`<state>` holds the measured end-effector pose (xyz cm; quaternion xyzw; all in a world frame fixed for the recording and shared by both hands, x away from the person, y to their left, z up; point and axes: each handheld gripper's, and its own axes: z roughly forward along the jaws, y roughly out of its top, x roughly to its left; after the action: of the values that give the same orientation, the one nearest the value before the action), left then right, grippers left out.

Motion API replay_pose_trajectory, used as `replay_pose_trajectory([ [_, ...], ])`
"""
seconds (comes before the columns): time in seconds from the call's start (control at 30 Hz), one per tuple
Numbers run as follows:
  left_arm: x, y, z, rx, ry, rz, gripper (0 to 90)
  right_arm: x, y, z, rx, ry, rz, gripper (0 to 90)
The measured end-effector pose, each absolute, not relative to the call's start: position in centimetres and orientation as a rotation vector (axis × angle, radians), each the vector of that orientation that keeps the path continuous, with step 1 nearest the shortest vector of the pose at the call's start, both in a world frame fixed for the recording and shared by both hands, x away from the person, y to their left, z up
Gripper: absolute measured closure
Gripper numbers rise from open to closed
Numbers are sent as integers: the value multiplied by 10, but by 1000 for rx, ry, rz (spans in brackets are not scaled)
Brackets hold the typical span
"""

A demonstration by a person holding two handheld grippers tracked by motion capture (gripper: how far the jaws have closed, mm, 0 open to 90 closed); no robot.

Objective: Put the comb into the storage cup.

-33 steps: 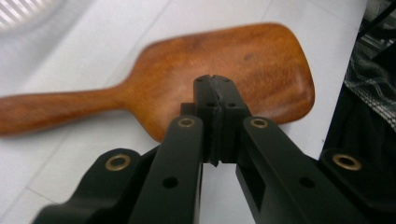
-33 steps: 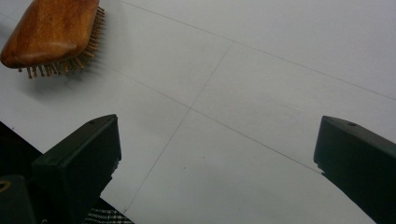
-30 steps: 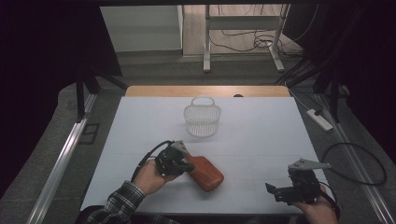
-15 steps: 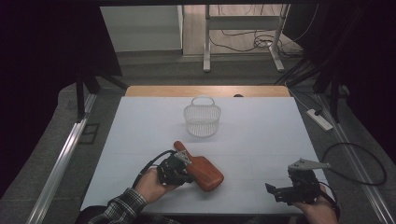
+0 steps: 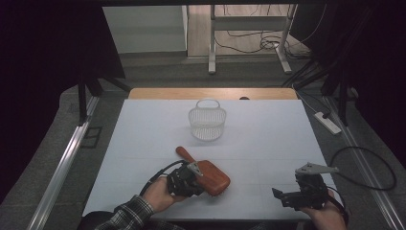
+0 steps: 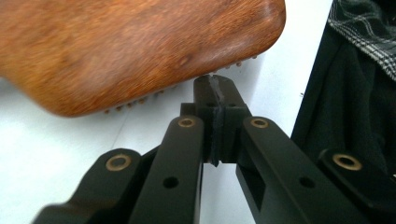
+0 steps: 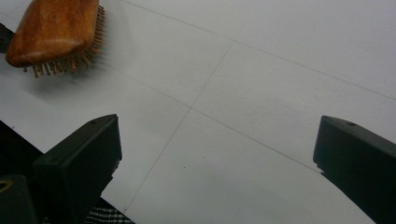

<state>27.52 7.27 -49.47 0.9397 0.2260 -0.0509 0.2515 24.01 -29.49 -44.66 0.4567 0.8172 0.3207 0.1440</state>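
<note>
A wooden hairbrush (image 5: pixel 214 176) lies on the white table (image 5: pixel 268 143), bristles down, its handle (image 5: pixel 184 153) pointing to the far left. My left gripper (image 5: pixel 186 181) sits at the brush's near-left side, held by a hand in a plaid sleeve. In the left gripper view its jaws are shut together with nothing between them, and the left gripper's tip (image 6: pixel 215 86) sits right at the bristled edge of the brush (image 6: pixel 130 46). My right gripper (image 5: pixel 283 195) rests near the table's front right, open and empty, with the brush (image 7: pixel 51 32) far off to its upper left.
A white wire basket (image 5: pixel 207 122) with a handle stands upright at the middle back of the table. A wooden strip runs along the table's far edge. A power strip (image 5: pixel 327 122) and cables lie on the floor to the right.
My left gripper has slid from the brush's handle back toward the person, uncovering the handle. The brush has barely shifted. The right gripper has stayed put.
</note>
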Motion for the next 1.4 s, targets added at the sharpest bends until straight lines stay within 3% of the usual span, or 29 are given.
replay_pose_trajectory([
  [1.4, 312, 14, -495, 2508, 594, -144, 894, 240, -295, -447, 1316, 2363, 920, 15],
])
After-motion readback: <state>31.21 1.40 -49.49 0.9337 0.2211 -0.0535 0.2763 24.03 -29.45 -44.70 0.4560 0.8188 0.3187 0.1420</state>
